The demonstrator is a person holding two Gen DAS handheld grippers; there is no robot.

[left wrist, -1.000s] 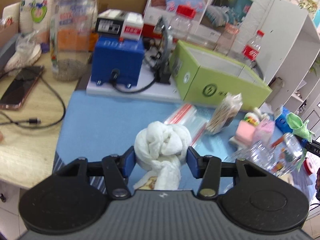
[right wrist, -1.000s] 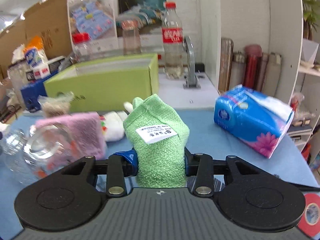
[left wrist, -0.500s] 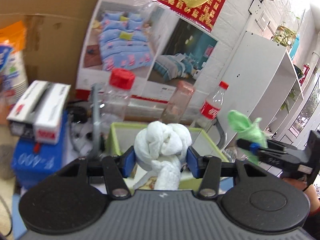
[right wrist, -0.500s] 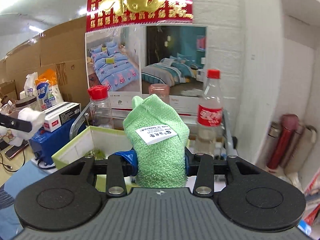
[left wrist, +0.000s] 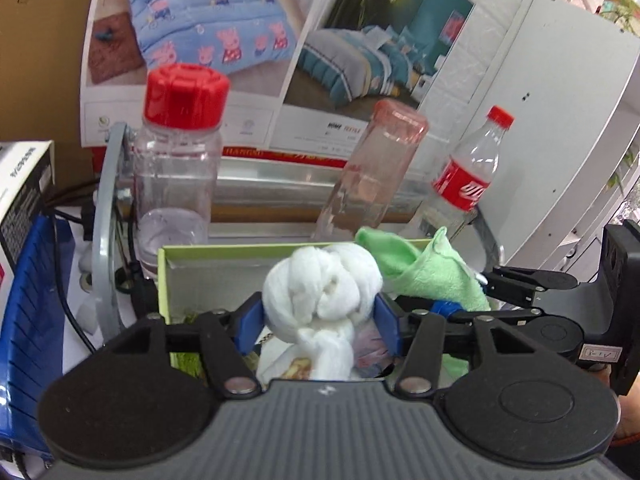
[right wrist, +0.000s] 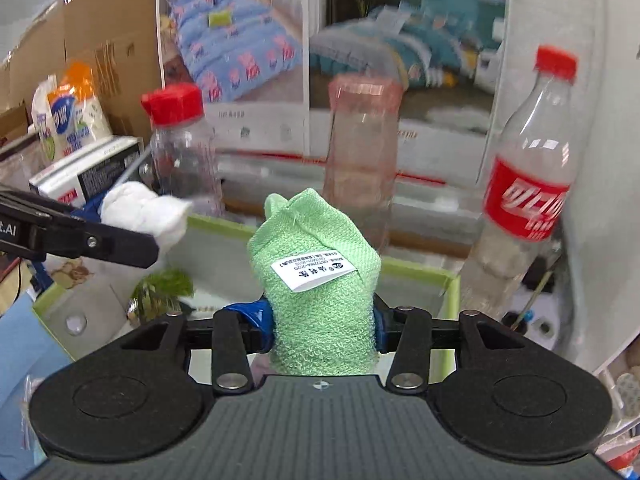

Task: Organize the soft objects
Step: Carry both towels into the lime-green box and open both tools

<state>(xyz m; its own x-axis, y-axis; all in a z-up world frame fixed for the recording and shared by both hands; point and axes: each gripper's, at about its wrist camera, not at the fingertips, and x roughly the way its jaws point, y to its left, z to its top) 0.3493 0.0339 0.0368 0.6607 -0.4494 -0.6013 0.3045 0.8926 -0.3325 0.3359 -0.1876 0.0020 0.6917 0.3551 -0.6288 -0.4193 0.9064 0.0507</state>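
Now white cloth (left wrist: 320, 292) between left tongs (left wrist: 318, 322), over green box (left wrist: 208, 276)

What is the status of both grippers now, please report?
Left gripper opening, knotted white cloth between jaws. Right gripper opening, green towel between jaws. Both over green box. Nothing blocking.

We've got the right gripper (right wrist: 322, 326) over the green box (right wrist: 416, 276), green cloth (right wrist: 316, 292) between its jaws, which have just been opening; pads look like they're touching it. The left gripper (right wrist: 132, 240) pokes in from the left with the white knotted cloth (right wrist: 140, 212). Cola bottle (right wrist: 528, 184) behind the box.
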